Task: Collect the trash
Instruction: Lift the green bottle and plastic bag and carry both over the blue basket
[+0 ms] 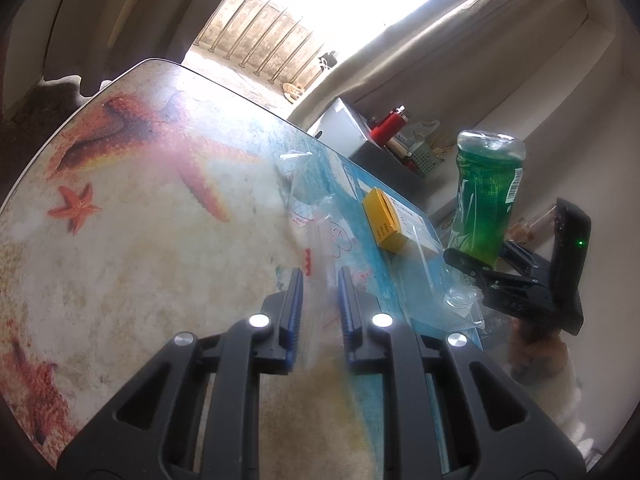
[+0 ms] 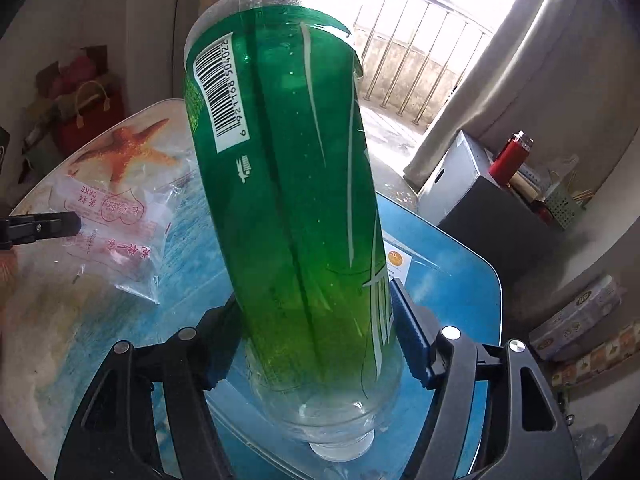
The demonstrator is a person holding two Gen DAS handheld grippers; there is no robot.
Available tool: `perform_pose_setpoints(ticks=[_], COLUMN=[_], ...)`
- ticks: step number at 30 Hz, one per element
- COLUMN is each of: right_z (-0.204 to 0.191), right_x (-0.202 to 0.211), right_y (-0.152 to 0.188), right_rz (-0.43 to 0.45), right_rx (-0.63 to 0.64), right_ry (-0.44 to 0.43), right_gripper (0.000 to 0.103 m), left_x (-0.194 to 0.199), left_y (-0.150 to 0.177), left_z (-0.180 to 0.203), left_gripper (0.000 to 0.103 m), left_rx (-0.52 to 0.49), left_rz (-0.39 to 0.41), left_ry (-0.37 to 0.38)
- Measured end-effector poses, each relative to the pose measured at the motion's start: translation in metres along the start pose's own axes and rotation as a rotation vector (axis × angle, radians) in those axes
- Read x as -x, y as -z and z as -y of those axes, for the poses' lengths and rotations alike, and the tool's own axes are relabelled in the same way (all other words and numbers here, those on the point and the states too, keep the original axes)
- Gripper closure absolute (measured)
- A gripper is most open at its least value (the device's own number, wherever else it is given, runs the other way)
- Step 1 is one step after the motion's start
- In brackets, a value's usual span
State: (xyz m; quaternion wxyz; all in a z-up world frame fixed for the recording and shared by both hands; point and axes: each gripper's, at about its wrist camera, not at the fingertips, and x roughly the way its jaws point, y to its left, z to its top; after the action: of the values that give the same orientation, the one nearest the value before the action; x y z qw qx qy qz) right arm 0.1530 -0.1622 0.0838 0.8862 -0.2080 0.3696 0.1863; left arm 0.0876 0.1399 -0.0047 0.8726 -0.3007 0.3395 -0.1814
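Observation:
A clear plastic bottle with a green label stands upside down, neck toward the table, between my right gripper's blue pads, which press on its sides. In the left wrist view the same bottle rises above the right gripper at the table's right edge. A clear cake wrapper with red print runs between the narrow jaws of my left gripper. From the right wrist view the left gripper pinches that wrapper at its edge.
On the starfish-printed table lie a yellow box and another clear bag under the bottle. Beyond the right edge stand a white box, a red flask and tissue packs. A red bag sits far left.

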Motion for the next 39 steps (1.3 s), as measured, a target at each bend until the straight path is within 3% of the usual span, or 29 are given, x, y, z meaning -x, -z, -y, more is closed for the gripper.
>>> perform_pose_setpoints(ticks=[3, 10, 16, 21, 31, 39], right_z=[0.013, 0.047, 0.054, 0.063, 0.088, 0.132], right_x=[0.017, 0.076, 0.123, 0.170, 0.262, 0.295], right_y=[-0.002, 0.013, 0.027, 0.045, 0.117, 0.200], right_rz=[0.049, 0.262, 0.353, 0.416, 0.533, 0.497], right_rx=[-0.065, -0.262, -0.285, -0.306, -0.370, -0.499], right_ry=[-0.010, -0.017, -0.009, -0.015, 0.015, 0.086], right_gripper=[0.037, 0.038, 0.038, 0.038, 0.038, 0.038], left_x=[0.005, 0.015, 0.040, 0.062, 0.072, 0.017], left_y=[0.002, 0.005, 0.001, -0.001, -0.001, 0.031], left_z=[0.001, 0.009, 0.025, 0.059, 0.166, 0.274], left_gripper=[0.089, 0.091, 0.093, 0.093, 0.093, 0.093], left_rx=[-0.013, -0.048, -0.071, -0.136, -0.288, -0.447], left_rz=[0.014, 0.043, 0.117, 0.164, 0.145, 0.031], left_ry=[-0.011, -0.039, -0.084, -0.086, 0.043, 0.188])
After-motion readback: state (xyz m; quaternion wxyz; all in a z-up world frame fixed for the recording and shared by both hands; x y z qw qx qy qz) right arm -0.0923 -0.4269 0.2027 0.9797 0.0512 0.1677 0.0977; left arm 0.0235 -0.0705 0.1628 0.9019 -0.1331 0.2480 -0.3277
